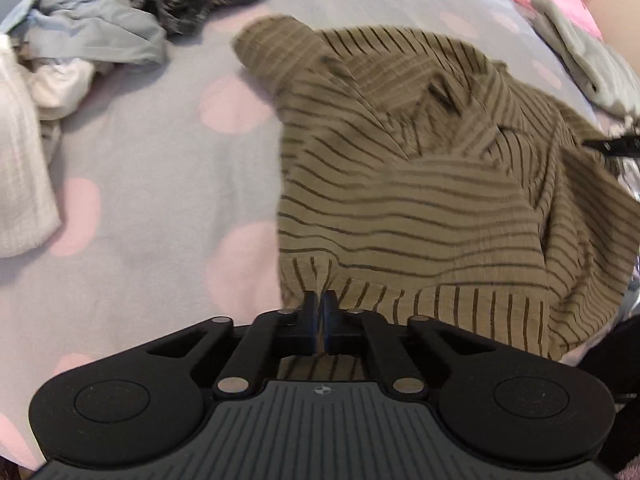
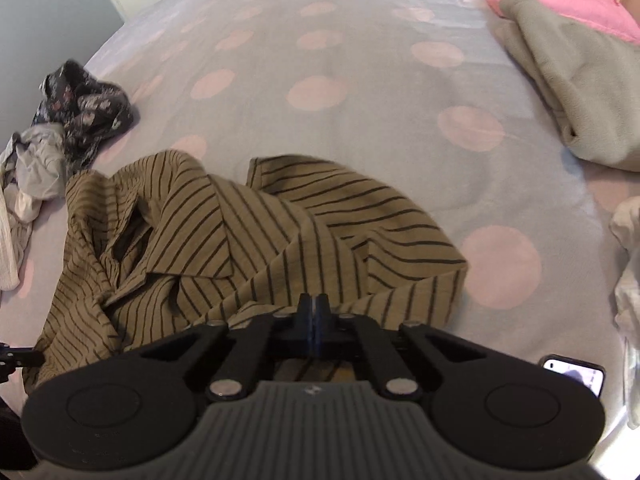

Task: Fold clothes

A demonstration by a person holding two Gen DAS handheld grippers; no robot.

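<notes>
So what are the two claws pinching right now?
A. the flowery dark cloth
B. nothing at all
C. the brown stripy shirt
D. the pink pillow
C: the left claw and the right claw are both shut on the near edge of the brown stripy shirt; the other clothes lie untouched further away.

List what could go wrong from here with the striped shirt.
1. Both sets of fingers pinch only the near hem of the shirt: the left gripper near a corner, the right gripper further along. A thin bite may slip on lifting.
2. The shirt is crumpled, with a collar and sleeve folded over; lifting may trap those creases.
3. The clothes pile lies close; a wide swing may drag it.
</notes>
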